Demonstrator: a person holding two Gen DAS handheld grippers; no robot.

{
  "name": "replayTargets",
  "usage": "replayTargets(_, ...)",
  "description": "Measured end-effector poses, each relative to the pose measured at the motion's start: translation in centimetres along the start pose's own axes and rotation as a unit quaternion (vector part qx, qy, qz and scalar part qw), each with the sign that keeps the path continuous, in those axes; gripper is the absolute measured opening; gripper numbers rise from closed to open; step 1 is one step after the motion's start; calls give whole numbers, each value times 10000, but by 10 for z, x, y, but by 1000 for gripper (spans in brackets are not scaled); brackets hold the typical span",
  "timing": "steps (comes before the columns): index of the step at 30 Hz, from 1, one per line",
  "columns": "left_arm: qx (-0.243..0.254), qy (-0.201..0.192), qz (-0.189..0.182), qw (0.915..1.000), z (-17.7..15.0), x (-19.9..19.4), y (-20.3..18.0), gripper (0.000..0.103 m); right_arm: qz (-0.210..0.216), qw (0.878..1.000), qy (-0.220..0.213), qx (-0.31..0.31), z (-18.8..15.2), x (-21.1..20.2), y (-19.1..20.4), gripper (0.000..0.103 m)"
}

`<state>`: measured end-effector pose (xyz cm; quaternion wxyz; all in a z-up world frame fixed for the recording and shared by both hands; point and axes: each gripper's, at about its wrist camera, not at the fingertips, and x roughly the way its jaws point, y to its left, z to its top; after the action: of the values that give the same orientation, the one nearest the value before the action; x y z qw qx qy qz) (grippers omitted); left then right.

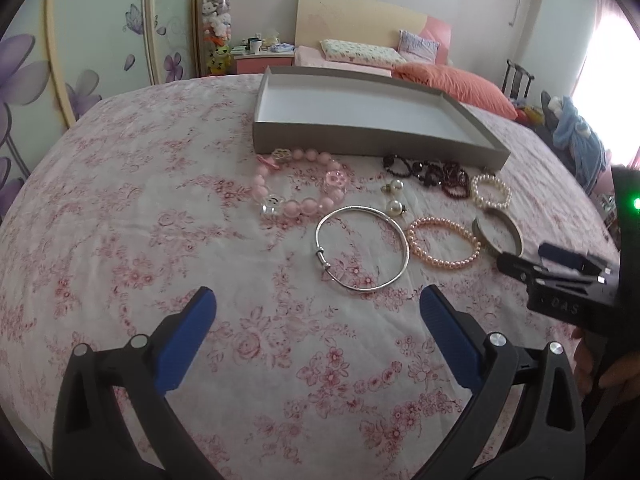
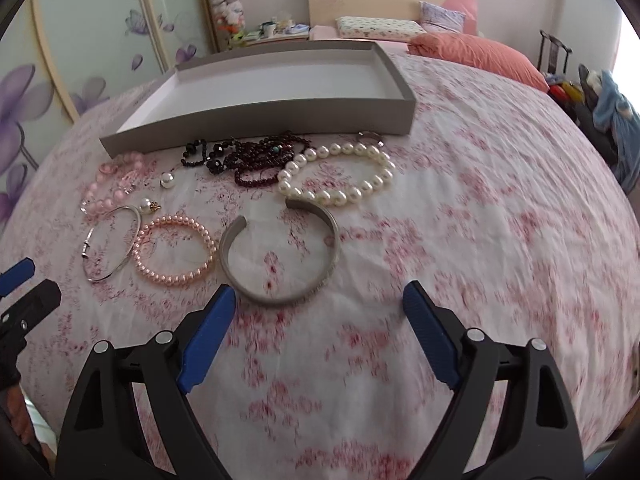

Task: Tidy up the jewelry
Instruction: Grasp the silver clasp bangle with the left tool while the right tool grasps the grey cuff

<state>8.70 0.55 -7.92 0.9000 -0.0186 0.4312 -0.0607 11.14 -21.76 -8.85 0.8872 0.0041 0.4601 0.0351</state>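
The jewelry lies on a bed covered by a white sheet printed with pink-red flowers, somewhat wrinkled. At the far edge of the group sits a shallow grey cardboard tray with a white inside, holding nothing. Just in front of it, spread on the sheet, are a chunky pink bead bracelet with clear charms, a tangle of dark red and black bead strands, two loose pearl earrings, a thin silver bangle, a small pink pearl bracelet, a white pearl bracelet and an open grey metal cuff. The bangle and the pink pearl bracelet lie side by side, nearly touching; the cuff is just beside the pearl one.

Beyond the tray, the head of the bed has a cream headboard, a floral pillow and a salmon-coloured pillow. To the left stands a wardrobe with pale sliding doors painted with purple flowers, next to a clear column of plush toys and a pink bedside cabinet. A dark chair draped with blue clothing stands on the right, near a bright window.

The left gripper hovers over the sheet short of the bangle, its jaws spread wide and holding nothing. The right gripper hangs just before the cuff, its jaws wide apart and empty.
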Motion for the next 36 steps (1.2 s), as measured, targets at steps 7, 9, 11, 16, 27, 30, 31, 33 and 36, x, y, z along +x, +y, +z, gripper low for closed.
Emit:
replayTargets(7,316,138,141,9993,11,16,-12,99,11,9999,-66,-137,7,2,11,83)
replayTargets(9,390,163,155,9990,14,21,-16,99,51,9997,-169,-160,7,2,11,72)
replayTargets(11,440,199,168,9987,17,26,-19,99,49,9998,-188,-94,9,2,10,67)
replayTargets(16,488,278,211,9982,25,37,-25,98,-7,9998,-207,-9,8,0,1,66)
replayTargets(27,535,381,241,9975,34,56,-36,85,-17,9998,-212,33,14,4,-5,67)
replayTargets(30,527,369,250,9976,38,59,-37,86,-31,9998,-206,34,16,5,-4,67)
replayTargets(31,523,359,255,9977,40,60,-38,86,-34,9998,-205,36,16,5,-3,67)
replayTargets(33,519,333,249,9978,42,62,-37,84,-29,9998,-209,41,17,6,-5,68)
replayTargets(36,517,266,240,9980,42,62,-38,77,-35,9998,-218,33,18,7,-7,68)
